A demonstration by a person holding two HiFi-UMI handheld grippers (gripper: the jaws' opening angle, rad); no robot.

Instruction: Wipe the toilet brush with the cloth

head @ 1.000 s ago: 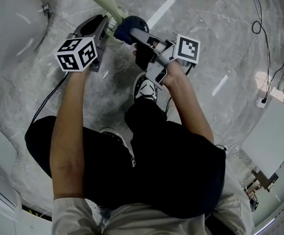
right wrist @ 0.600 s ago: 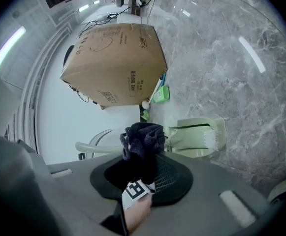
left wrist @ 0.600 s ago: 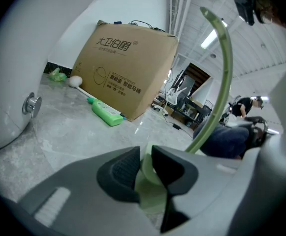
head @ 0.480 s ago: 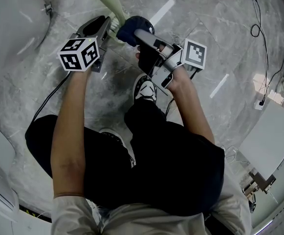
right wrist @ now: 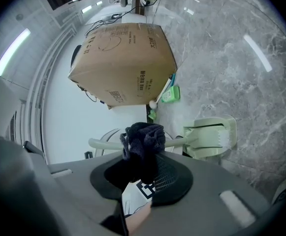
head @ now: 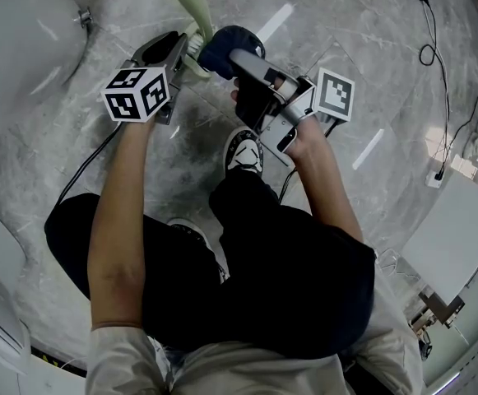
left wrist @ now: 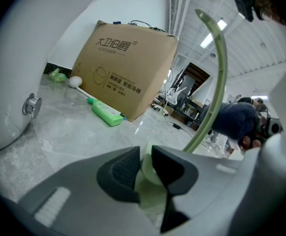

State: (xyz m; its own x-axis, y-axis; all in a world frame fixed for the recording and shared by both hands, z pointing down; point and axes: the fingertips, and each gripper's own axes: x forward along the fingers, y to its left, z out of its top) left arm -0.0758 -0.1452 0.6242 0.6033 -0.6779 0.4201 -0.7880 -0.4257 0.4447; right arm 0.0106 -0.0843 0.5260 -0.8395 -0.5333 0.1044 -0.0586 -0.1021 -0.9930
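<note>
Behind, box (left wrist: 128, 68) reads 大卫伯爵; left gripper (left wrist: 145, 157) clamps toilet brush (left wrist: 217, 82); right gripper (right wrist: 143, 173) clamps cloth (right wrist: 143, 136).

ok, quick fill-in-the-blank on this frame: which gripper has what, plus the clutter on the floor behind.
1. The pale green toilet brush is clamped in the ____ gripper.
2. The right gripper holds a dark blue cloth against the brush's ____.
3. A green bottle lies on the floor beside a big ____ box.

Missing words: left; handle; cardboard.
</note>
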